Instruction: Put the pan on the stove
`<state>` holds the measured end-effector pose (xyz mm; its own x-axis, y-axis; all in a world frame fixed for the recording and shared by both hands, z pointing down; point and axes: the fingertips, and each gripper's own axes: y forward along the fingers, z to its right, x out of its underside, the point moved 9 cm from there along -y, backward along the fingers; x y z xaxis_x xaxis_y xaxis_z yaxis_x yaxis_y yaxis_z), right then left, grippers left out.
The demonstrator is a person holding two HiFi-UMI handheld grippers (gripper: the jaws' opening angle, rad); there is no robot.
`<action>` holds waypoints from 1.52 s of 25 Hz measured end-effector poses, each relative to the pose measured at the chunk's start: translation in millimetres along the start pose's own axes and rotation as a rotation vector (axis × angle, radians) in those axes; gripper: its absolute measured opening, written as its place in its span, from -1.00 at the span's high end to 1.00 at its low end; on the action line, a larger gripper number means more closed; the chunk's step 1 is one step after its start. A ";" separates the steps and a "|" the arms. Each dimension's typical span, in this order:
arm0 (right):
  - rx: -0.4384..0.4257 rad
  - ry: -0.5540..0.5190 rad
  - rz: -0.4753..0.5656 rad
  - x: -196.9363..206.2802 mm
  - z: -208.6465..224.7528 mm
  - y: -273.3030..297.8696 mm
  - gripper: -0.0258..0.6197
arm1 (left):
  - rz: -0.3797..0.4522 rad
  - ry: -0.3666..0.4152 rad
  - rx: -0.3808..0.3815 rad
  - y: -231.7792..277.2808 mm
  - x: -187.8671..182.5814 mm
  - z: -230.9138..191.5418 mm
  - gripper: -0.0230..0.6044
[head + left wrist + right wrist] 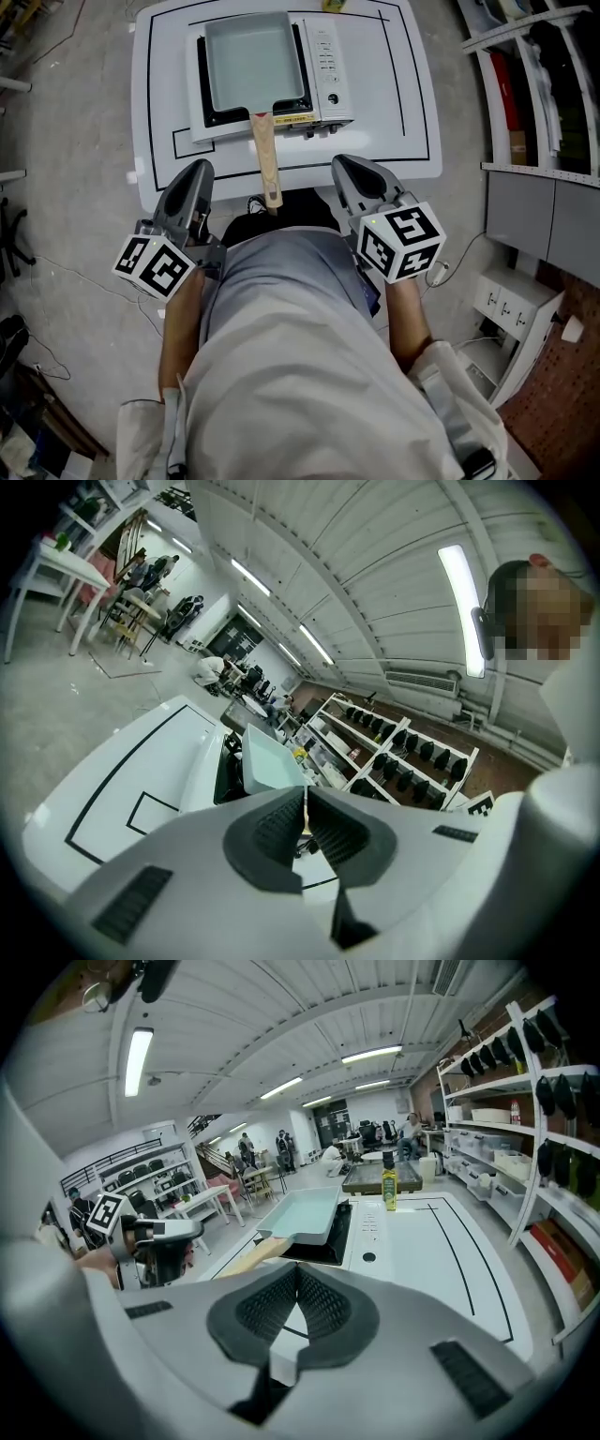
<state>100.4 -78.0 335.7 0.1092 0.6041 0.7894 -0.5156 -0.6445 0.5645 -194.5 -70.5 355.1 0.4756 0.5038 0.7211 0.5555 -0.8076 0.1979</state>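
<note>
A white table (403, 112) marked with black lines stands on a grey concrete floor (66, 141). Shelving (525, 84) runs along the right, and an open hall with desks lies beyond. The stove (330, 70) sits on the table's far half. The pan (253, 61), rectangular and pale green, rests on the stove's black plate, left of the control strip. Its long axis runs far to near. Its wooden handle (267, 164) points near, overhanging the stove's front toward the person. The left gripper (195, 178) and right gripper (349, 171) hang at the table's near edge, either side of the handle, each with jaws pressed together on nothing.
</note>
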 end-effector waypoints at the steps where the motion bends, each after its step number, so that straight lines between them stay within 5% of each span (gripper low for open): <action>1: 0.000 0.001 0.008 -1.3 0.0 -1.4 0.89 | -0.005 0.007 -0.006 -0.8 -1.1 1.4 0.88; 15: 0.007 0.002 0.063 -10.4 3.0 -7.3 0.89 | -0.003 0.240 -0.157 -7.3 -6.6 9.3 0.91; 38: 0.025 -0.039 0.013 -2.7 -8.3 -2.7 0.89 | -0.106 0.208 -0.218 -13.9 3.9 -1.2 0.91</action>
<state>94.4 -74.0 330.1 0.1361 0.5771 0.8052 -0.4961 -0.6639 0.5597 -201.2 -57.7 355.9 0.2610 0.5331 0.8048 0.4240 -0.8122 0.4006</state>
